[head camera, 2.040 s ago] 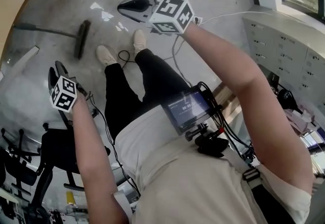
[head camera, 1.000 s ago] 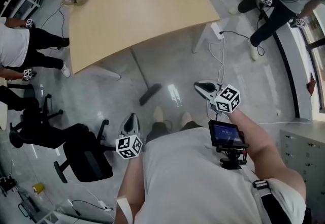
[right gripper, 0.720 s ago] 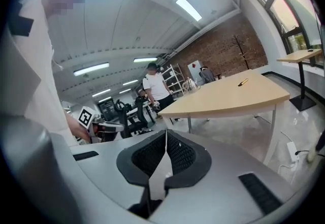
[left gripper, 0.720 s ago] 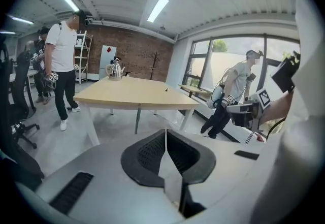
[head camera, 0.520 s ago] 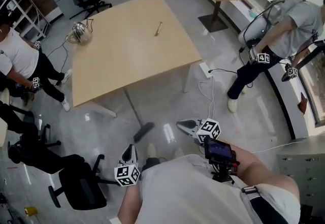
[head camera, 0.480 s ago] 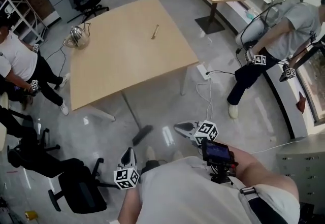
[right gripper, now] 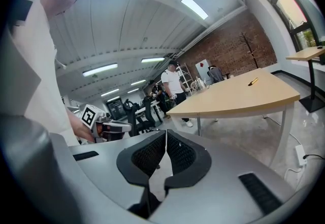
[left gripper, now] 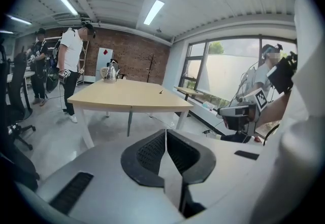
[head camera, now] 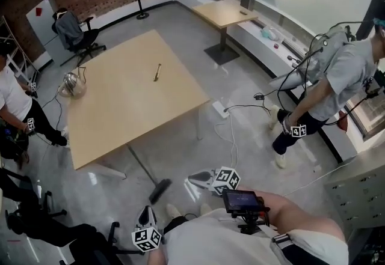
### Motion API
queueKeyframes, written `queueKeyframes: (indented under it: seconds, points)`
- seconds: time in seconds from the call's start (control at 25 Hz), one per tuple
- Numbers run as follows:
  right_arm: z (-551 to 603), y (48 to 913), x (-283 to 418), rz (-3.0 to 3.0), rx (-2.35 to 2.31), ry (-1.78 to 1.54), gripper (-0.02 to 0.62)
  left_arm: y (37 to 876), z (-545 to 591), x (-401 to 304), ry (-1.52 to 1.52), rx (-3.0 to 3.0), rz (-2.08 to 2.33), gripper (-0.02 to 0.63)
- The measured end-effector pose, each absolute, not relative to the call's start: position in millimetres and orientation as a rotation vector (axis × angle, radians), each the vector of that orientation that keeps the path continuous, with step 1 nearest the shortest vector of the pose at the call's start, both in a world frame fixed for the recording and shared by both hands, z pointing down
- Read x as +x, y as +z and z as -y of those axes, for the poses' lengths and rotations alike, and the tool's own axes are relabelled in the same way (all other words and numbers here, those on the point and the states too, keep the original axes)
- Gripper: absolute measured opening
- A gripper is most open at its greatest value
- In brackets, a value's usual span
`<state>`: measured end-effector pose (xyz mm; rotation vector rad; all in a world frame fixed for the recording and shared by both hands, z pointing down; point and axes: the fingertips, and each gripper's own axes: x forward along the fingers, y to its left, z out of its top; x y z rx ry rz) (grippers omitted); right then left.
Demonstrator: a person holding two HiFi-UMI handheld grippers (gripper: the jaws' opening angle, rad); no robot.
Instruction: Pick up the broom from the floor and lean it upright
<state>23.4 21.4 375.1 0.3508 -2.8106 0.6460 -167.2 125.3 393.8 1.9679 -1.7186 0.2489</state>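
Note:
The broom [head camera: 157, 189] lies flat on the grey floor, its dark head near my feet and its thin handle running up-left under the table's edge. My left gripper [head camera: 144, 210] hovers just left of and below the broom head, shut and empty. On the other side, right of the head, my right gripper [head camera: 192, 178] is also shut with nothing in it. In the left gripper view the left gripper [left gripper: 165, 132] shows its jaws meeting, with the right gripper's body [left gripper: 238, 114] beyond. The right gripper [right gripper: 166, 132] is likewise closed in its own view. Neither gripper view shows the broom.
A large wooden table [head camera: 120, 107] stands ahead, carrying a kettle [head camera: 71, 84] and a small tool [head camera: 156, 71]. Cables and a power strip [head camera: 220, 108] lie on the floor at right. One person [head camera: 334, 80] stands at right, others [head camera: 15, 107] at left. An office chair [head camera: 90, 246] sits lower left.
The head view has swung up from my legs to the whole room, so broom and grippers now sit low in the frame. Both grippers rose slightly and stay shut; the broom has not moved.

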Motion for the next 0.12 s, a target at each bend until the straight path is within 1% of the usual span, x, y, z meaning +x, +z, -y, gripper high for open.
queueKeyframes:
  seconds: [0.12]
  points:
    - [-25.1,373.4,21.5,2.808,0.324,0.628,0.018,391.5,-131.9,-165.9,0.236,1.952,1.731,0.018]
